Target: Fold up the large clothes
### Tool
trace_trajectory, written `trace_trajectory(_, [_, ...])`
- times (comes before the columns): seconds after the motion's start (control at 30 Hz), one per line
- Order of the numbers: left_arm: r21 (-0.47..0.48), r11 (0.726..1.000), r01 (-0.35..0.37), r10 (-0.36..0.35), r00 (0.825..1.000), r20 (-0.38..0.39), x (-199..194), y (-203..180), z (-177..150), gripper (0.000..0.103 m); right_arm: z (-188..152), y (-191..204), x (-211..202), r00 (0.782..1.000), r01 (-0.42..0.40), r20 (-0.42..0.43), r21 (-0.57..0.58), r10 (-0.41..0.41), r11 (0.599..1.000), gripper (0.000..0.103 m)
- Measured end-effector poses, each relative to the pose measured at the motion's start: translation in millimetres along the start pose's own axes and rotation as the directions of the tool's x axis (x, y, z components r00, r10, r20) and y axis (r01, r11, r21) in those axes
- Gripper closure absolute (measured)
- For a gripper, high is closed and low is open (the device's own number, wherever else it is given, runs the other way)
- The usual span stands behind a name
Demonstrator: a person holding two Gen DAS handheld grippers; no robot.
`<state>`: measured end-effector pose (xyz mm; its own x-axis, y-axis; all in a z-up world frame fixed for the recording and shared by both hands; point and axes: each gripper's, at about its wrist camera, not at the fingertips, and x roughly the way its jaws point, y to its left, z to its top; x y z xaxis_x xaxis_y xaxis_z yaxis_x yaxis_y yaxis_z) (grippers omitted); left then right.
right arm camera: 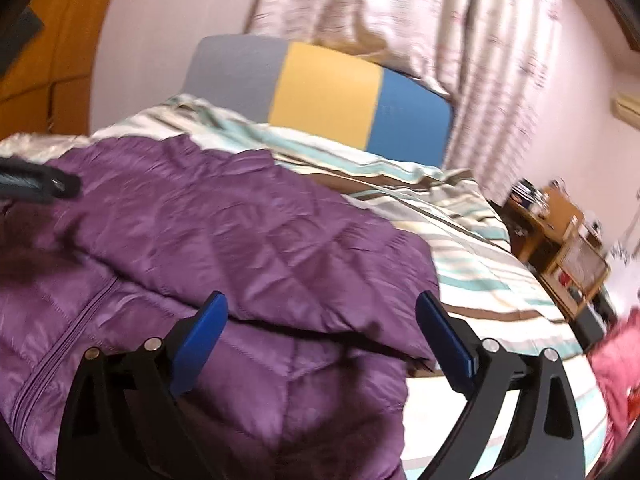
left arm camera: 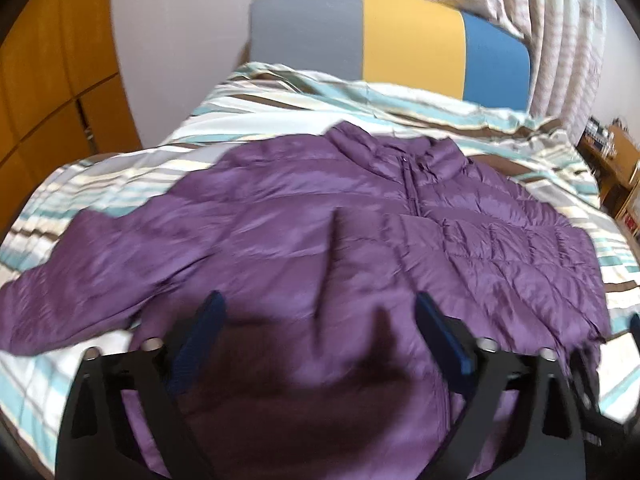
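Note:
A purple quilted puffer jacket (left arm camera: 360, 232) lies front up on the striped bed, its zipper (left arm camera: 410, 184) closed and collar toward the headboard. Its left sleeve (left arm camera: 80, 280) stretches out to the left. Its right sleeve is folded in over the body (right arm camera: 260, 232). My left gripper (left arm camera: 320, 320) is open, hovering just above the jacket's lower hem, empty. My right gripper (right arm camera: 322, 320) is open and empty above the folded sleeve's edge at the jacket's right side. The other gripper's tip (right arm camera: 36, 184) shows at the left in the right wrist view.
The striped bedcover (left arm camera: 280, 120) spreads around the jacket. A grey, yellow and blue headboard (left arm camera: 408, 40) stands at the far end, curtains behind it. A wooden side shelf (right arm camera: 560, 248) and something pink (right arm camera: 616, 368) are off the bed's right. A wooden wardrobe (left arm camera: 52, 80) is left.

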<state>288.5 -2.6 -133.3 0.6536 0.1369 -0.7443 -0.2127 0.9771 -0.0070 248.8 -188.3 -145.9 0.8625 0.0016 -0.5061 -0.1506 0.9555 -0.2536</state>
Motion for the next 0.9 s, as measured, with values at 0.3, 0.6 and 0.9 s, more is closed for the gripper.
trace_trajectory(0.3, [0.009, 0.994, -0.112, 0.112, 0.994, -0.007, 40.8, 17.8, -19.5, 0.032, -17.3, 27.1, -30.5, 0.997, 0.032, 0.073, -0.106, -0.024, 0.994, 0.002])
trace_trajectory(0.6, [-0.012, 0.994, -0.106, 0.106, 0.994, -0.001, 42.8, 20.1, -23.1, 0.031, 7.3, -26.7, 1.7, 0.982, -0.187, -0.012, 0.144, 0.191, 0.972, 0.042])
trace_trajectory(0.9, [-0.01, 0.994, -0.108, 0.108, 0.994, -0.004, 45.0, 19.6, -23.7, 0.029, -10.4, -88.6, 109.7, 0.951, -0.041, -0.241, 0.529, 0.196, 0.848, 0.052])
